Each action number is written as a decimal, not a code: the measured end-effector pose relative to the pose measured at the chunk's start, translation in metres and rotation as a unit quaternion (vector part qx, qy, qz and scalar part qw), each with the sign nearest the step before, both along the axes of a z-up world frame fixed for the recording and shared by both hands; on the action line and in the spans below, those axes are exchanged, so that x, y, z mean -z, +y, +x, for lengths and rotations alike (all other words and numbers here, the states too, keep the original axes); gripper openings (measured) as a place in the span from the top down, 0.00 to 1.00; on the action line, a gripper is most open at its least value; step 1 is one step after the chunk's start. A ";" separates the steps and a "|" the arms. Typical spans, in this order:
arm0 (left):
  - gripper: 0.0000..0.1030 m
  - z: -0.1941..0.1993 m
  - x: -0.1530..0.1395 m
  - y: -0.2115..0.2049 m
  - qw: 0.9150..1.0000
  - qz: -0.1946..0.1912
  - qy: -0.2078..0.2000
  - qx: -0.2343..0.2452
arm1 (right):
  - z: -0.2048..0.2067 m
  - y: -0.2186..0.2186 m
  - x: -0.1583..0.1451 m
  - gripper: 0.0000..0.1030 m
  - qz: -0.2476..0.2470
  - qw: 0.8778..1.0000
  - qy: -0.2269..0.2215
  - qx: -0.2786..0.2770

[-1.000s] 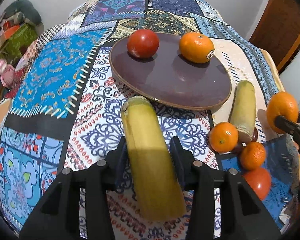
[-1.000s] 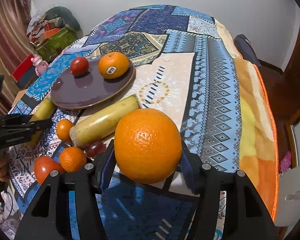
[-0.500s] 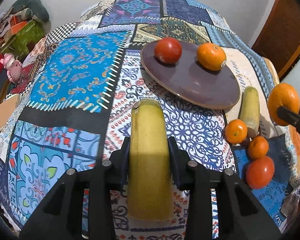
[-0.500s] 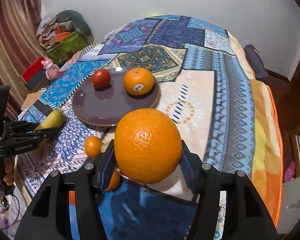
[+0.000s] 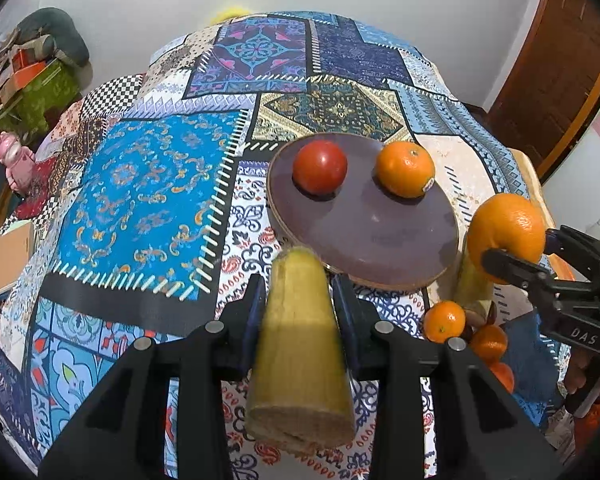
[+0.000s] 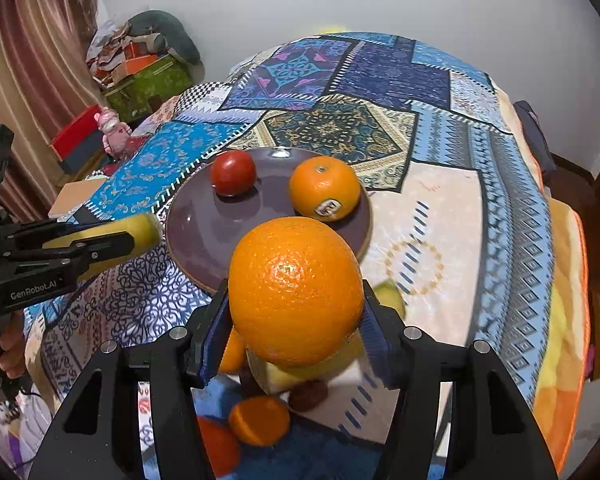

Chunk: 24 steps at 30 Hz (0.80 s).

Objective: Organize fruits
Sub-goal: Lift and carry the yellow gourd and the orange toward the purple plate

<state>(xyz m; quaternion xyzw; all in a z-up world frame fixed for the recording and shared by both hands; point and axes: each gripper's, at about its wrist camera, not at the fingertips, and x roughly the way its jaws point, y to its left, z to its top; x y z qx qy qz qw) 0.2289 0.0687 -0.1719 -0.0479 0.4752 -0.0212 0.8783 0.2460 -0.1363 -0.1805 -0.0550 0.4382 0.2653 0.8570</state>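
Observation:
My left gripper [image 5: 299,286] is shut on a yellow banana piece [image 5: 300,360], cut end toward the camera, held above the patchwork cloth just before the plate's near rim. The dark purple plate [image 5: 380,236] carries a red tomato [image 5: 319,166] and a stickered orange [image 5: 406,168]. My right gripper [image 6: 295,300] is shut on a large orange [image 6: 292,264], hanging at the plate's [image 6: 204,224] near right edge. In the right wrist view the left gripper [image 6: 100,246] and its banana [image 6: 140,230] come in from the left.
A second banana piece [image 5: 472,284], two small oranges [image 5: 444,320], a dark round fruit and a tomato [image 5: 502,374] lie bunched right of the plate. A brown book [image 5: 4,256] sits at the cloth's left edge. A hand [image 6: 12,352] holds the left gripper.
The left gripper has lifted the banana off the cloth and brought it up to the plate. The right gripper has carried the large orange leftward to the plate's edge.

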 end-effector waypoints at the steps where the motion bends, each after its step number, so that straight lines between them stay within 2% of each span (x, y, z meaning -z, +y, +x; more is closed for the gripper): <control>1: 0.69 0.001 -0.003 0.002 1.000 -0.002 -0.005 -0.002 | 0.001 0.002 0.000 0.47 -0.001 1.000 -0.001 -0.001; 2: 0.94 0.002 -0.006 0.003 1.000 -0.002 -0.012 -0.004 | 0.003 0.004 0.001 0.47 -0.001 1.000 0.000 -0.003; 3: 1.00 0.004 -0.009 0.005 1.000 0.001 -0.014 -0.007 | 0.005 0.006 0.001 0.47 -0.001 1.000 0.001 -0.003; 5: 1.00 0.010 -0.014 0.009 1.000 -0.013 -0.013 -0.004 | 0.009 0.011 0.004 0.47 -0.002 1.000 0.005 -0.005; 9: 1.00 0.020 -0.008 0.006 1.000 -0.002 0.007 0.015 | 0.012 0.017 0.007 0.47 -0.003 1.000 0.010 -0.011; 12: 0.95 0.015 0.001 0.002 0.999 0.010 0.020 0.027 | 0.011 0.017 0.008 0.47 -0.002 1.000 0.012 -0.015; 16: 0.65 0.005 0.019 0.003 0.998 0.017 0.044 0.035 | 0.014 0.015 0.011 0.47 -0.005 1.000 0.019 -0.014; 17: 0.62 0.004 0.024 0.004 0.998 0.017 0.051 0.036 | 0.015 0.014 0.011 0.47 -0.006 1.000 0.019 -0.013; 21: 0.61 -0.002 0.047 0.007 0.996 0.013 0.082 0.040 | 0.016 0.010 0.011 0.47 -0.006 1.000 0.020 -0.010; 24: 0.61 -0.007 0.051 0.003 0.996 0.024 0.070 0.046 | 0.017 0.010 0.010 0.47 -0.007 1.000 0.020 -0.008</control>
